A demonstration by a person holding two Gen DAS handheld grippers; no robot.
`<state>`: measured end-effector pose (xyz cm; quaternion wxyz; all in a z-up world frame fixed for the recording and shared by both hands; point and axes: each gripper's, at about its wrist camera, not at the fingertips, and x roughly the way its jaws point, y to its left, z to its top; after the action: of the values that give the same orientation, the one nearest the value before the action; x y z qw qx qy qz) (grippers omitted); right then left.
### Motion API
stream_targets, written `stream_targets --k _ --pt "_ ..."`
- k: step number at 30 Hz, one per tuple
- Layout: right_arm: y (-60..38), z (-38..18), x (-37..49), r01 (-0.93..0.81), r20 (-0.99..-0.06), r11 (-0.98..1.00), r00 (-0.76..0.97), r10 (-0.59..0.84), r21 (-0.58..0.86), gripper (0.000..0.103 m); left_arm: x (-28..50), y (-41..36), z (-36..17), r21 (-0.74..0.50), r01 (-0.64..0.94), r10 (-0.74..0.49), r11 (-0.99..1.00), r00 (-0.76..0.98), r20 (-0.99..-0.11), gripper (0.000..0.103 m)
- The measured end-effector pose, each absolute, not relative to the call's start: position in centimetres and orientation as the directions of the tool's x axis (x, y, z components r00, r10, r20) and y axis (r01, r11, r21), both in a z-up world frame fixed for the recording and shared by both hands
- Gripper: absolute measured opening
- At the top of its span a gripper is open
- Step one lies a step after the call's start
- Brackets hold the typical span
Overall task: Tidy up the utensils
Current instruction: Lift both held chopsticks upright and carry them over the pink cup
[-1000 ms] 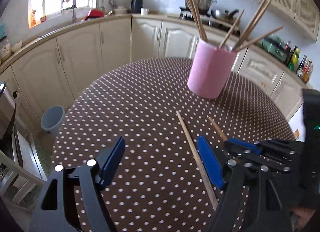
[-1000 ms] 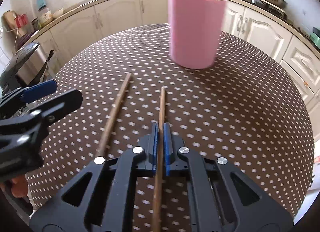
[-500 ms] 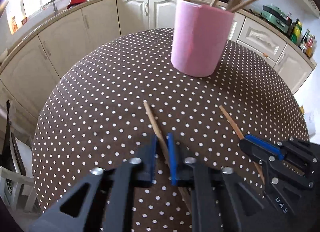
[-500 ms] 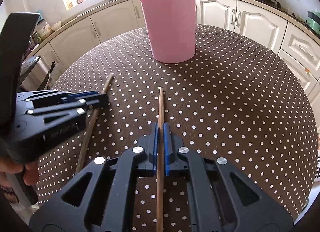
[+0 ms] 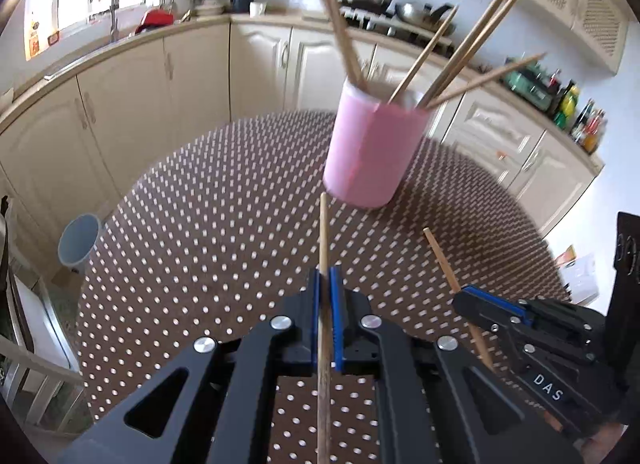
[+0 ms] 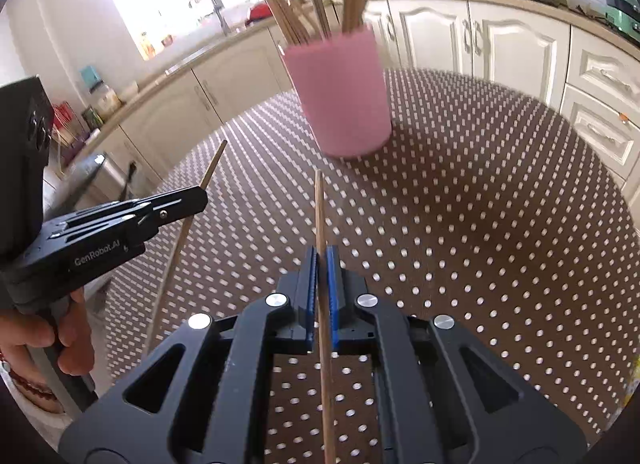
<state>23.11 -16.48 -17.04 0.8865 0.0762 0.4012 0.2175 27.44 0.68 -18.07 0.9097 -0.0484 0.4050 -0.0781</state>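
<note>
The left gripper (image 5: pixel 327 284) is clamped on a chopstick (image 5: pixel 323 240), its jaws just closed around it; the stick's tip points toward the cup (image 5: pixel 370 152). The right gripper (image 6: pixel 322 260) pinches a second chopstick (image 6: pixel 319 208) the same way. Both sticks are lifted off the dotted table (image 6: pixel 500 224). Farther in, near the table's middle, the pink cup stands holding more chopsticks (image 5: pixel 340 20).
</note>
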Motion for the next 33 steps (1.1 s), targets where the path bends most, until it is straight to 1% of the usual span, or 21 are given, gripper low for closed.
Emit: stream_targets --k 5,10,16,24,33 --pt "-16.9 -12.9 21.3 -0.36 -0.6 0.879 0.642 0.477 0.314 0.006 25.5 0.7 -14.3 -0.19 0.134 -0.227 0.973 0.715 -0.661 0.006" --pt "-16.8 -9.7 19.4 -0.392 -0.536 0.869 0.684 0.495 0.301 0.006 23.6 0.4 -11.0 -0.197 0.179 -0.262 0.964 0.774 -0.577 0.006" --pt "-17.0 -7.5 17.5 -0.407 -0.485 0.872 0.724 0.49 0.273 0.006 20.4 -0.7 -7.8 -0.151 0.22 -0.266 0.964 0.843 -0.468 0.006" --pt "-16.7 -5.9 16.6 -0.411 -0.42 0.884 0.778 0.468 0.225 0.006 19.3 -1.0 -6.1 -0.151 0.236 -0.278 0.96 0.866 -0.416 0.006" --pt "-16.2 -3.4 18.3 -0.427 -0.354 0.881 0.807 0.473 0.204 0.006 20.3 -1.3 -3.6 -0.128 0.255 -0.284 0.958 0.895 -0.343 0.006"
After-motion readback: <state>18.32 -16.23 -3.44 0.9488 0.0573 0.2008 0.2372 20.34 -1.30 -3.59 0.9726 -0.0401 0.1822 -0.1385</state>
